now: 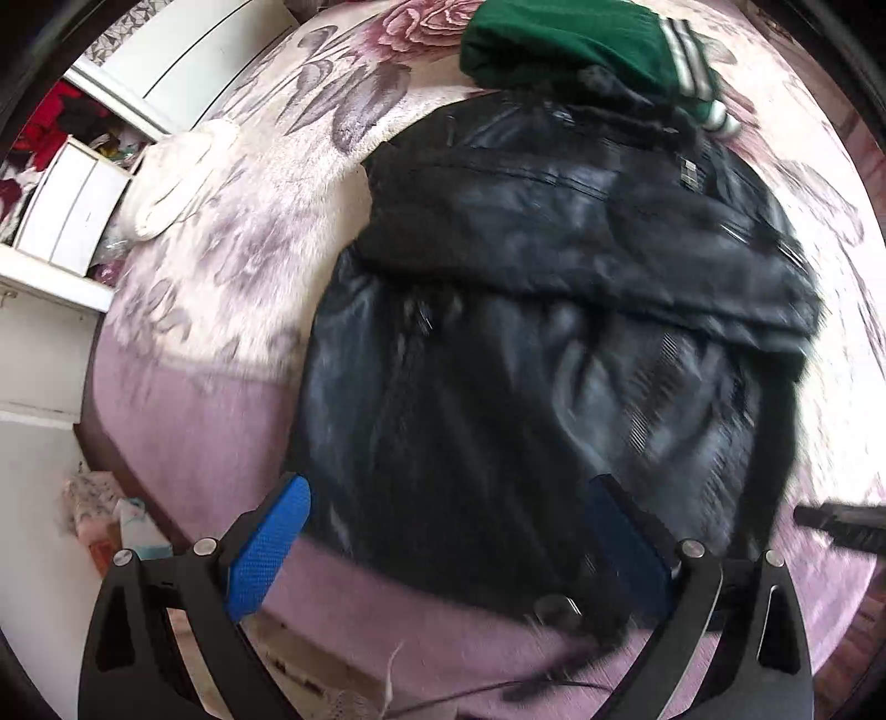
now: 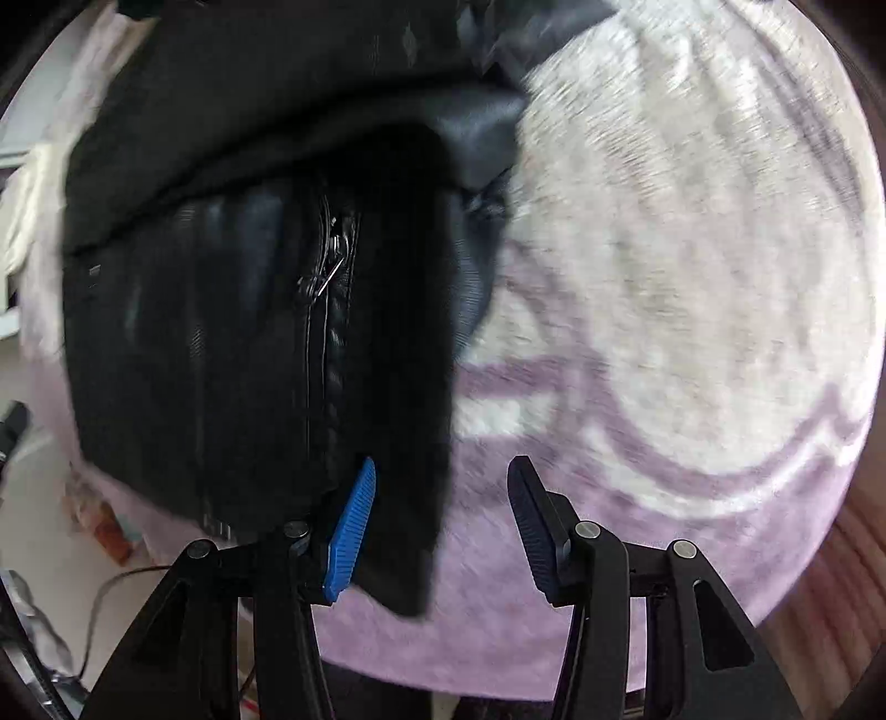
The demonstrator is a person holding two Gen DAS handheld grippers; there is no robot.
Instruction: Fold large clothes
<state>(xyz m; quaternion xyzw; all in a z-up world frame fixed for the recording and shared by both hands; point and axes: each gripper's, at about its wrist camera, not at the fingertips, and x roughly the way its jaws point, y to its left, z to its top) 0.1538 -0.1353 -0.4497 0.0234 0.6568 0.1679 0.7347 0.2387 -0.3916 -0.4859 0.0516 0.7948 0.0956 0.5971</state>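
Observation:
A large black leather jacket (image 1: 531, 310) lies on the pink flowered bed (image 1: 221, 260), its upper part folded over across the middle. My left gripper (image 1: 448, 531) is open, its blue pads (image 1: 266, 548) spread over the jacket's near hem, holding nothing. In the right wrist view the jacket (image 2: 221, 332) fills the left half. My right gripper (image 2: 443, 520) is open at the jacket's right edge, and a black flap (image 2: 415, 387) hangs between its pads without being pinched.
A folded green garment (image 1: 576, 39) with striped cuffs lies at the bed's far side, touching the jacket's collar. A cream cloth (image 1: 177, 177) lies at the bed's left edge. White cabinets (image 1: 66, 210) stand to the left. The floor with cables (image 2: 111, 598) shows below the bed's near edge.

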